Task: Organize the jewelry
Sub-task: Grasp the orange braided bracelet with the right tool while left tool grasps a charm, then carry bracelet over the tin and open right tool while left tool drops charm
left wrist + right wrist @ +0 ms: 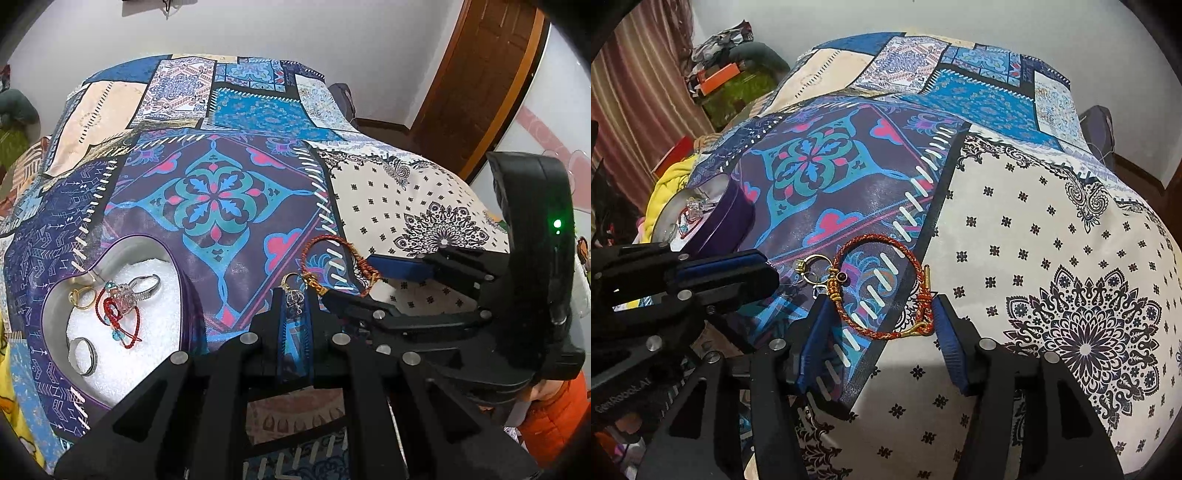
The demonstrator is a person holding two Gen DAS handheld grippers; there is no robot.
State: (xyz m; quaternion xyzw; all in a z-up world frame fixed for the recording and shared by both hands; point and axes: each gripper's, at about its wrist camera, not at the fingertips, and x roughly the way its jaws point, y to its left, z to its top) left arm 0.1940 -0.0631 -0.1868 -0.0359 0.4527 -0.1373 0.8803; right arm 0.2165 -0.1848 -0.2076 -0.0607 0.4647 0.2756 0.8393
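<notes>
The red braided bracelet (pixel 882 288) lies on the patterned cloth (pixel 1034 240), between your right gripper (pixel 881 314) fingers, which stand wide open. It looks light and limp; take the cord at 6 o'clock. Your left gripper (pixel 295 295) is nearly closed around a small ring (pixel 293 291).

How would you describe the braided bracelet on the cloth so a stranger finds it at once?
On the patchwork cloth, look between the open fingers of the right gripper. The red braided bracelet lies there; unlike the gold ring beside it, it is a cord loop.
</notes>
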